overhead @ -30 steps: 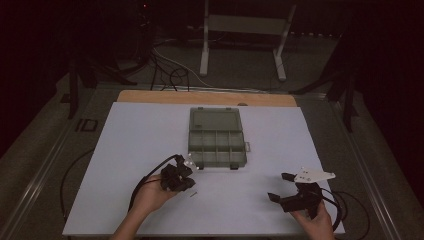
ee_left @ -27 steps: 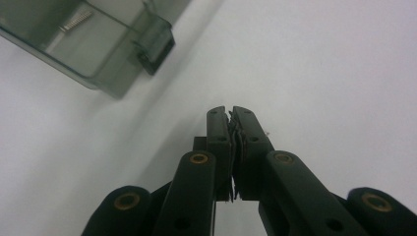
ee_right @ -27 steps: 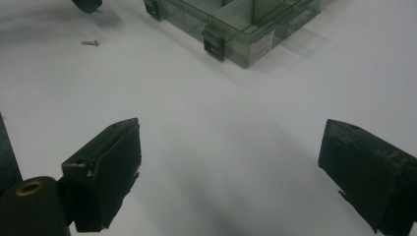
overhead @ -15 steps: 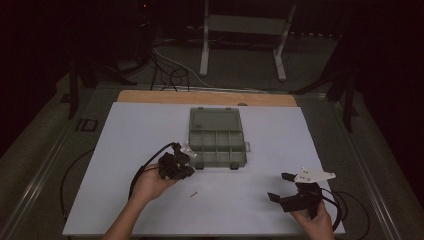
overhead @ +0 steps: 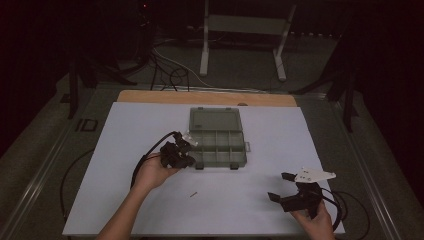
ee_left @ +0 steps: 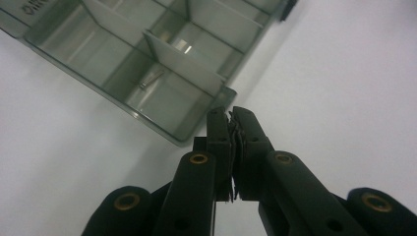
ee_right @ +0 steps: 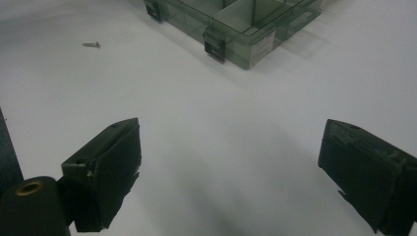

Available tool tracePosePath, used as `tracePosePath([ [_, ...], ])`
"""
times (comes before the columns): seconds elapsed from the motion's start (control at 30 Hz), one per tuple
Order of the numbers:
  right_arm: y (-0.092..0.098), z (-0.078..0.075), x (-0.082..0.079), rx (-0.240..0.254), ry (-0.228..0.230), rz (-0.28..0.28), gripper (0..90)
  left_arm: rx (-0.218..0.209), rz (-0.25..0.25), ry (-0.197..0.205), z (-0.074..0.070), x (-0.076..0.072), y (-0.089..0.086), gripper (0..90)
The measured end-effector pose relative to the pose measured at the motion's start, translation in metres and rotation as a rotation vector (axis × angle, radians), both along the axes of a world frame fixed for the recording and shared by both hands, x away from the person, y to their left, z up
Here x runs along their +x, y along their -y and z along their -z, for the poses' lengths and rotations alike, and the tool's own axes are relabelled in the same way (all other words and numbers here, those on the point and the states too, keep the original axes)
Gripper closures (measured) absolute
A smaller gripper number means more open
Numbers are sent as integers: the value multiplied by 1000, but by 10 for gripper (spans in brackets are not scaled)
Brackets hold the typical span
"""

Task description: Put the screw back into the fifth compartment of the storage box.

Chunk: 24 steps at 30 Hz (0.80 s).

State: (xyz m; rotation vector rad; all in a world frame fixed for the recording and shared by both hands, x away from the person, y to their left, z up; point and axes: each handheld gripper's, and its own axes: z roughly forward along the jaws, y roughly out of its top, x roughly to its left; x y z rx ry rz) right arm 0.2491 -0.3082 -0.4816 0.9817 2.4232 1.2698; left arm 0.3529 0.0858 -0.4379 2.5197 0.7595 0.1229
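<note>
Your right gripper (overhead: 285, 188) sits near the desk's (overhead: 125, 210) front right corner, jaws spread wide and released, with bare white surface between them; in the right gripper view (ee_right: 228, 167) the pads stand well apart above the sheet. A little farther in, near the middle of the front half, one small screw (overhead: 193, 194) lies alone on the desk, apart from both grippers; the right gripper view catches it (ee_right: 91, 44) at upper left. Beyond it, your left gripper (overhead: 184, 156) is at the box's (overhead: 240, 150) front left corner, above its rim. Its jaws are clenched tight (ee_left: 231, 120); you cannot tell whether anything small is pinched between the pads. Just past the tips lies the open box (ee_left: 93, 78), grey and divided into compartments, and another screw (ee_left: 151, 79) rests in the one nearest the tips. The box lies in the desk's middle, its lid (overhead: 215, 120) folded back toward the far edge.
</note>
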Motion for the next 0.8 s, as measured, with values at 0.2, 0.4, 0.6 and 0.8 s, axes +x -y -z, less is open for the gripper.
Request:
tracePosePath([
  [0.2, 0, 0, 0, 5, -1, -4, 89, 4, -8, 1, -3, 10, 3, 875],
  [0.4, 1, 0, 0, 2, 3, -4, 89, 8, -13, 0, -3, 18, 7, 875],
  [0.6, 1, 0, 0, 3, 1, -4, 89, 19, -20, -4, 1, 27, 11, 875],
  [0.8, 1, 0, 0, 5, 4, -6, 89, 25, -33, -11, 5, 31, 12, 875],
])
